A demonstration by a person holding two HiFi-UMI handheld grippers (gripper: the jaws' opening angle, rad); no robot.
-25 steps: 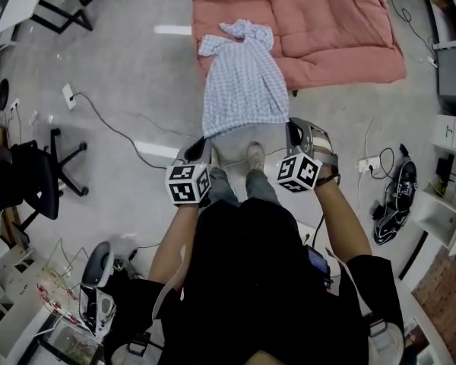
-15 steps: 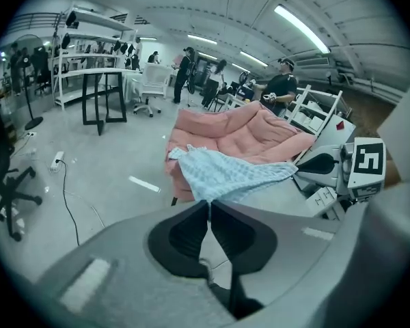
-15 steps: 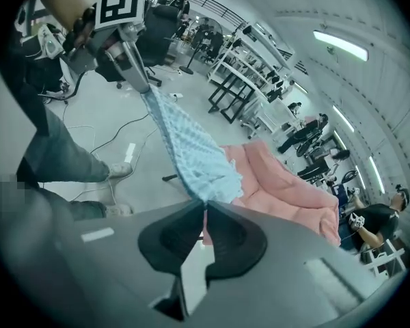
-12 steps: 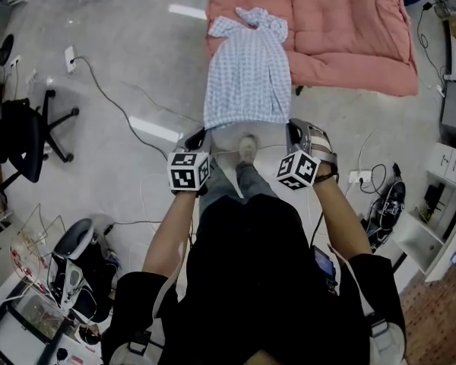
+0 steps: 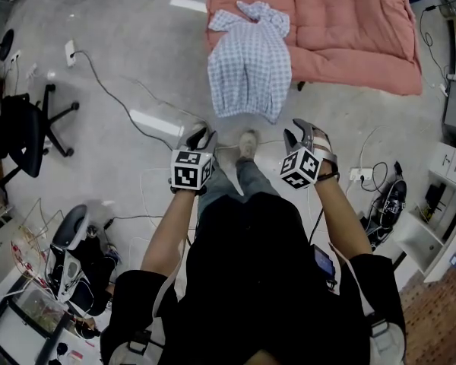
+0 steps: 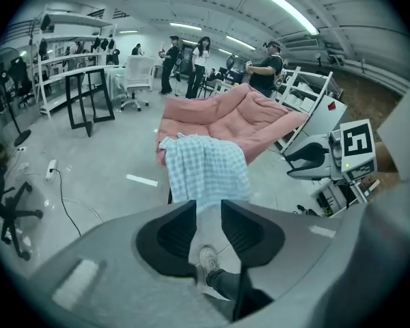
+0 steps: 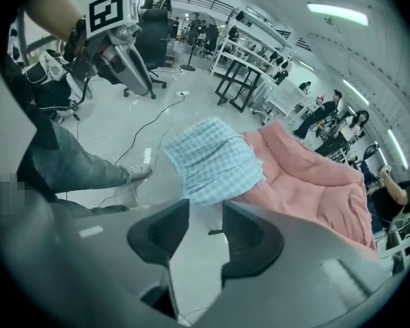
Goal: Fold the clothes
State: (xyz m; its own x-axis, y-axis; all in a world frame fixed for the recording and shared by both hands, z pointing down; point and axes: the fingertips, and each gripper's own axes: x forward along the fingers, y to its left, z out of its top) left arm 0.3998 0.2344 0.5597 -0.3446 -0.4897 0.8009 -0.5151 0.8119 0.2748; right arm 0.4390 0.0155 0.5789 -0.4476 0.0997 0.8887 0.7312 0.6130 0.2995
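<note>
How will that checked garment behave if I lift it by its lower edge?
Probably floppy: the checked garment drapes over the edge of the pink cushion and hangs in soft folds, so it should sag between two grip points. Likely light, since the cloth looks thin. It may slide off the cushion when pulled, as only its bunched top rests there.

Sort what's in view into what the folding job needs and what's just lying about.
For the job:
- blue-checked garment, draped off the edge of the pink quilt
- left gripper and right gripper, whose jaws have just been opening, with nothing between them

Lying about:
- black office chair
- power strip
- white cabinet
</note>
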